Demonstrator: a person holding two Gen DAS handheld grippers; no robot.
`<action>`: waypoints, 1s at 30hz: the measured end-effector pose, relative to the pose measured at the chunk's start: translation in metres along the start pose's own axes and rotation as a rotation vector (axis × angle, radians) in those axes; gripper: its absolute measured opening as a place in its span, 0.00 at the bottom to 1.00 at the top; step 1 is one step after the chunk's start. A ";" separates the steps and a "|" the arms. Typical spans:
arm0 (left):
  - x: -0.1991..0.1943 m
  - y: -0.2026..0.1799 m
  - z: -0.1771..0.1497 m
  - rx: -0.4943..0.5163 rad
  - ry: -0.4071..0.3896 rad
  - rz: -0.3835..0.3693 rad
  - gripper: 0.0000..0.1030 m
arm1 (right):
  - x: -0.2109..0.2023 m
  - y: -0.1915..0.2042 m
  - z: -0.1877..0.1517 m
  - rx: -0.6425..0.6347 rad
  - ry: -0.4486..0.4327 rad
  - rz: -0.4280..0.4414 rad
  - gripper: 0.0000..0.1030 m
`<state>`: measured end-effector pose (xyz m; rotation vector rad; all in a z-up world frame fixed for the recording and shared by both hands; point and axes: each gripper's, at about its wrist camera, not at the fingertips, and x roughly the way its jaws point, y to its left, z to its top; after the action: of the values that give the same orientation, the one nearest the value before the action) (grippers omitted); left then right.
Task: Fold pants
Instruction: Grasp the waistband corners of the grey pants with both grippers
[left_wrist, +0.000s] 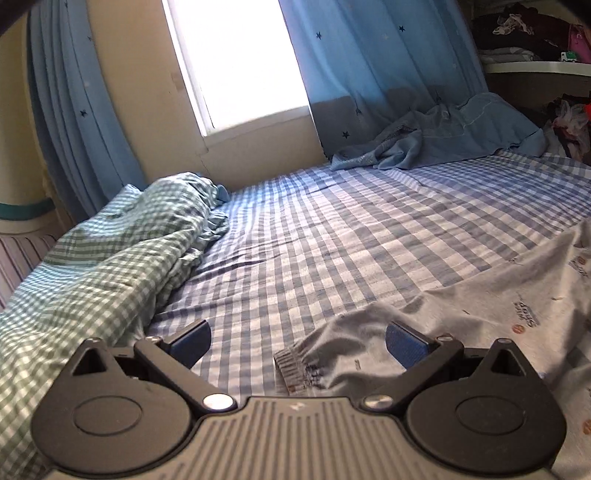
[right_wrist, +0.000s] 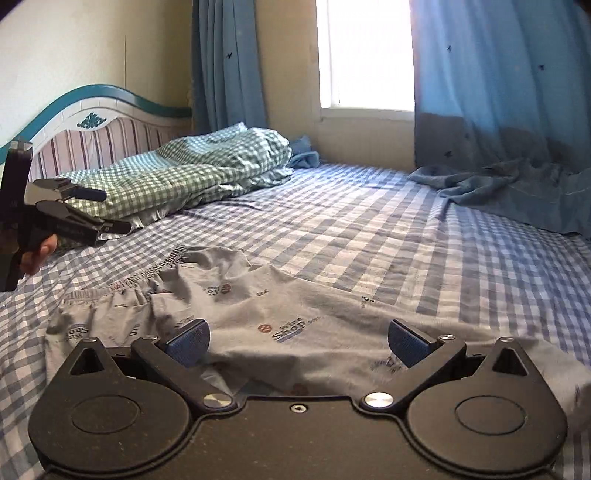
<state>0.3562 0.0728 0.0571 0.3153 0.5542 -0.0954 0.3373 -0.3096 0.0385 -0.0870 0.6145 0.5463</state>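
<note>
Grey printed pants (right_wrist: 295, 317) lie crumpled on the blue checked bed sheet (right_wrist: 369, 229), their elastic waistband (right_wrist: 147, 273) toward the left. My right gripper (right_wrist: 297, 345) hangs open just above the pants' near part, nothing between its blue pads. In the left wrist view the pants (left_wrist: 480, 295) spread at the lower right, and a ribbed edge (left_wrist: 295, 365) lies between the fingers of my open left gripper (left_wrist: 297, 345). The left gripper (right_wrist: 107, 210) also shows in the right wrist view at the far left, held by a hand, above the sheet beside the waistband.
A green checked quilt (left_wrist: 110, 251) is bunched at the bed's head end by the striped headboard (right_wrist: 92, 136). A blue cloth (right_wrist: 517, 192) lies crumpled at the far side under blue curtains (right_wrist: 498, 92) and a bright window (left_wrist: 236, 62). Shelves (left_wrist: 535, 66) with clothes stand at far right.
</note>
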 end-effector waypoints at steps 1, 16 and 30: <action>0.023 0.009 0.005 0.007 0.022 -0.034 1.00 | 0.018 -0.016 0.008 -0.006 0.035 0.012 0.99; 0.179 0.006 0.000 0.265 0.275 -0.355 0.65 | 0.158 -0.096 0.036 -0.154 0.359 0.189 0.58; 0.146 -0.017 0.014 0.272 0.227 -0.045 0.00 | 0.146 -0.053 0.054 -0.331 0.205 -0.072 0.01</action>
<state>0.4833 0.0513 -0.0140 0.5837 0.7758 -0.1811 0.4918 -0.2748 -0.0043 -0.4806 0.7127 0.5693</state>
